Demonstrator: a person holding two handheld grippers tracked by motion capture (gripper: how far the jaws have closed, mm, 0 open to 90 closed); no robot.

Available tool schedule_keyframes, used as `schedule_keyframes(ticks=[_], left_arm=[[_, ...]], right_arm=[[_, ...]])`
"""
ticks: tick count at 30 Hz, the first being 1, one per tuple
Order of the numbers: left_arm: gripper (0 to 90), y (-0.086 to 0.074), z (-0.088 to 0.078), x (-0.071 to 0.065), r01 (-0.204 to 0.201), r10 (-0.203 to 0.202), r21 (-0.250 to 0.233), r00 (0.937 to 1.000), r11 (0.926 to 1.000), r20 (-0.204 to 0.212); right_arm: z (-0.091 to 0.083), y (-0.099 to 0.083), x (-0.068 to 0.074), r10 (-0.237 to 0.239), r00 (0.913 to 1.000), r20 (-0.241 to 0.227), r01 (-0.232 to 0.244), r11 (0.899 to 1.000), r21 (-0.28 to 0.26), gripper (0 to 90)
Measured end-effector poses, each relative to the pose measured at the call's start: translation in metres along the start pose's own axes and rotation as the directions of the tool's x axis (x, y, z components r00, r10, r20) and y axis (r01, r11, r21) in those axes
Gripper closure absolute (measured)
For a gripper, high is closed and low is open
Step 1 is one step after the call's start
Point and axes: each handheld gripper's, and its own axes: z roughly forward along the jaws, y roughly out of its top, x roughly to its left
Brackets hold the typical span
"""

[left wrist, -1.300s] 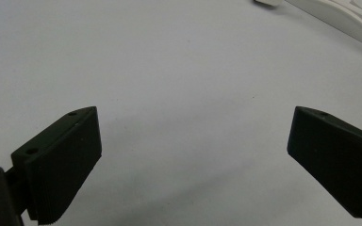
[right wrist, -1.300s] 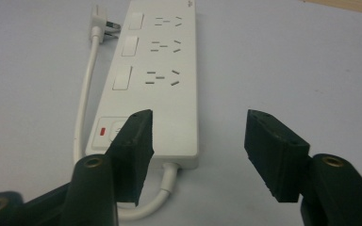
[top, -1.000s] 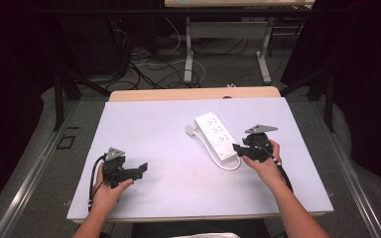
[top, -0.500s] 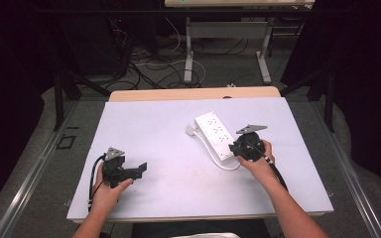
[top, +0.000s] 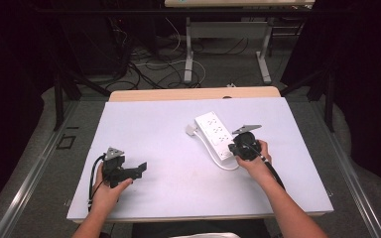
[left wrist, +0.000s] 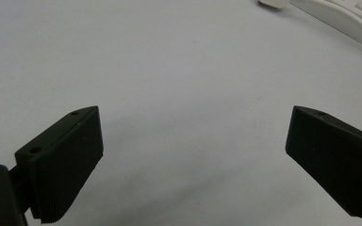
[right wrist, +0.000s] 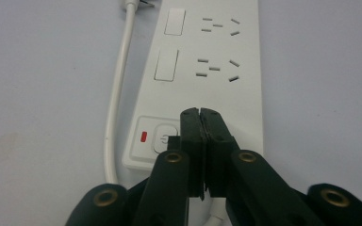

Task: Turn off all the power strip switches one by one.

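My right tongs (right wrist: 201, 117) are pressed closed, empty, tips over the near end of the power strip (right wrist: 207, 70) beside its switch (right wrist: 162, 137). My left tongs (left wrist: 193, 160) gape wide above bare tabletop (left wrist: 169, 70).

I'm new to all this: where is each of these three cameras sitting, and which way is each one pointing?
High view: fixed above the person's side, looking forward and down on the table; both forearms, left gripper and right gripper show.
Left gripper view: rides the left gripper, looking over bare tabletop between its wide-apart jaws.
Right gripper view: rides the right gripper, jaws together at the power button of the power strip.
Shared: all three views show the power strip.
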Motion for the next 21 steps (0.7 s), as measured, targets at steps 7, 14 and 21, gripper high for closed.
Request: schedule_keyframes(ticks=[7, 14, 21], left_arm=[[4.7, 0.0, 0.0, 0.001, -0.002, 0.002, -0.001, 1.0, 1.0, -0.003], [4.9, 0.0, 0.0, 0.001, -0.004, 0.004, 0.002, 1.0, 1.0, -0.004], [4.9, 0.0, 0.0, 0.0, -0.001, 0.001, -0.001, 1.0, 1.0, -0.003]], right_arm=[[0.005, 0.0, 0.002, -0.008, 1.0, -0.005, 0.008, 1.0, 0.022, 90.0], [0.008, 0.001, 0.004, -0.019, 0.9996, -0.022, 0.02, 1.0, 0.024, 90.0], [0.011, 0.002, 0.011, -0.033, 0.9989, -0.032, 0.034, 0.999, 0.029, 90.0]])
